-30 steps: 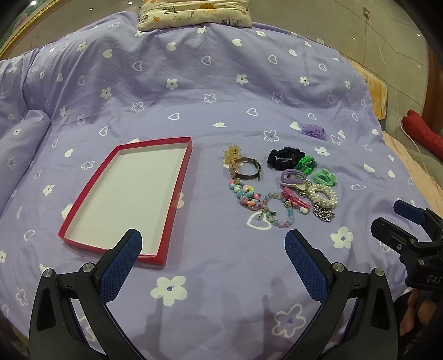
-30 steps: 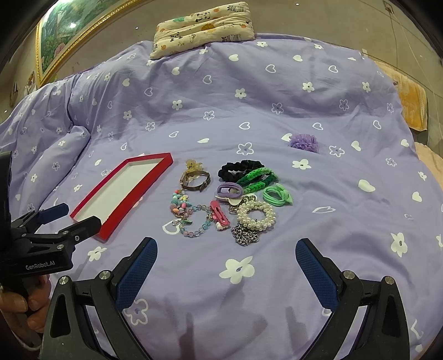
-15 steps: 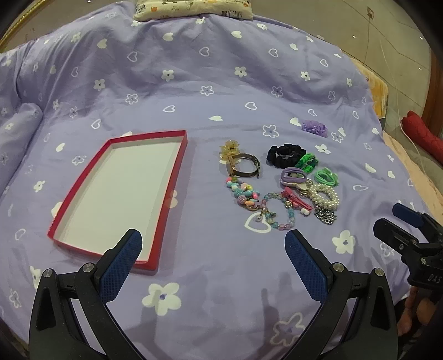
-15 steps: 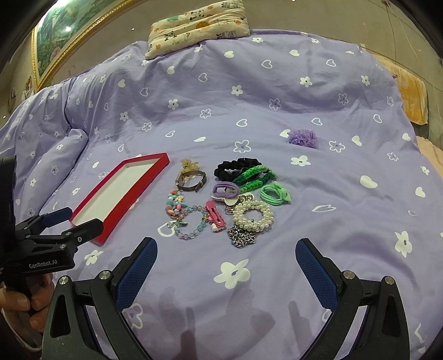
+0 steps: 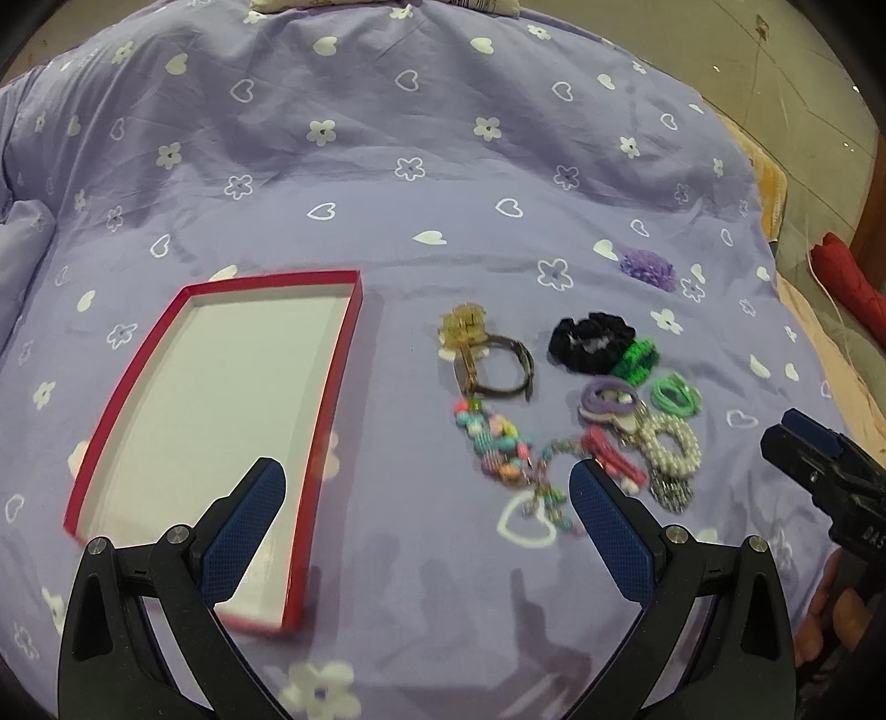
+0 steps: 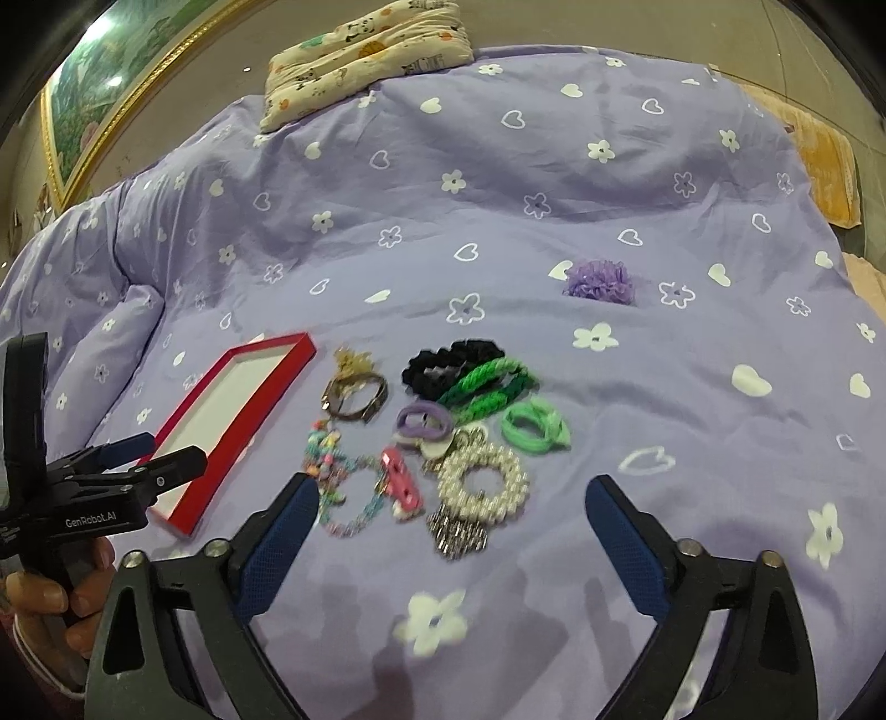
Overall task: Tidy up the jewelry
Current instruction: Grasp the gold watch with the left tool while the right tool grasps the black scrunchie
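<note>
A shallow red-rimmed tray (image 5: 348, 354) with a white floor lies empty on the purple bedspread; it also shows in the right wrist view (image 6: 238, 421). Right of it lies a cluster of jewelry: a brown bangle (image 5: 501, 365), a colourful bead bracelet (image 5: 495, 443), a pearl bracelet (image 6: 482, 482), a pink clip (image 6: 401, 484), a black scrunchie (image 5: 590, 340), green ties (image 6: 534, 426). My left gripper (image 5: 426, 526) is open, over the gap between tray and beads. My right gripper (image 6: 451, 537) is open, just short of the pearl bracelet.
A purple scrunchie (image 6: 601, 282) lies apart, behind the cluster. A patterned pillow (image 6: 360, 50) sits at the bed's head. A framed picture (image 6: 83, 105) hangs at the left. A red cushion (image 5: 850, 282) lies off the bed's right edge.
Both grippers have moved forward and down toward the tray and jewelry, which now look larger and closer. Both stay open and empty.
</note>
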Demonstrator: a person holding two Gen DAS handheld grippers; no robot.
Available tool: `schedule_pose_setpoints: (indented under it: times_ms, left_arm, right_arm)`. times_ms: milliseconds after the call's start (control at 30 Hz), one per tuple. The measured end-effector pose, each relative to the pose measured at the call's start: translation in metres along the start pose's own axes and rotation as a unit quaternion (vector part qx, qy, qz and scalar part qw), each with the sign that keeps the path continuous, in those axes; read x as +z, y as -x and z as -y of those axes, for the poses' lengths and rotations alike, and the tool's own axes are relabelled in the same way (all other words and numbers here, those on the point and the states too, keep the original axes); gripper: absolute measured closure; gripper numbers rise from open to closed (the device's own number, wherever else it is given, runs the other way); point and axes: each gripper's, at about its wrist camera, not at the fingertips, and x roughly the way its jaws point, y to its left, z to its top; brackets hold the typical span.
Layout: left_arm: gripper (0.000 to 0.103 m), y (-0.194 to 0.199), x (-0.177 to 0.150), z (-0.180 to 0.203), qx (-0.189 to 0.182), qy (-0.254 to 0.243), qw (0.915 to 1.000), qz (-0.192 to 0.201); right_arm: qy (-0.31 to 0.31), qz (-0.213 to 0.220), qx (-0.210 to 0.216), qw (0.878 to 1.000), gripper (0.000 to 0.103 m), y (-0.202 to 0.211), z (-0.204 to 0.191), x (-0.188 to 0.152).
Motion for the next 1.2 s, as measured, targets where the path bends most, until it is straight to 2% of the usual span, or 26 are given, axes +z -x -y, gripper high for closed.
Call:
schedule_pose_setpoints:
  times_ms: [167,300,600,800,900,967,1000,1033,1200]
  left_arm:
    - [0.004,-0.029,0.019,-0.001,0.0,-0.005,0.9998,-0.019]
    - [0.007,-0.053,0.032,-0.003,-0.006,-0.002,0.9994,-0.035]
    - [0.023,-0.1,0.051,0.005,-0.033,-0.016,0.9966,-0.074]
    - [0.045,-0.131,0.054,0.006,-0.043,-0.017,0.9931,-0.108]
    - [0.059,-0.142,0.052,0.007,-0.052,-0.015,0.9913,-0.12]
    - [0.079,-0.144,0.051,0.008,-0.054,-0.017,0.9912,-0.12]
    - [0.084,-0.143,0.052,0.008,-0.059,-0.017,0.9911,-0.118]
    - [0.095,-0.142,0.052,0.008,-0.065,-0.017,0.9908,-0.118]
    - [0.095,-0.13,0.051,0.004,-0.065,-0.02,0.9923,-0.104]
  right_arm:
    - [-0.011,-0.008,0.005,1.0,0.026,-0.024,0.008,0.02]
    - [-0.017,-0.02,0.016,1.0,0.032,-0.048,0.011,0.036]
    - [-0.008,-0.072,0.025,0.997,0.048,-0.114,0.023,0.074]
    - [0.029,-0.113,0.013,0.993,0.056,-0.15,0.02,0.08]
    - [0.037,-0.135,0.009,0.99,0.065,-0.165,0.021,0.075]
    - [0.041,-0.14,0.001,0.989,0.086,-0.17,0.022,0.072]
    - [0.039,-0.14,0.003,0.989,0.089,-0.172,0.022,0.071]
    - [0.036,-0.137,0.005,0.99,0.091,-0.171,0.023,0.071]
    - [0.028,-0.112,0.015,0.993,0.096,-0.157,0.023,0.074]
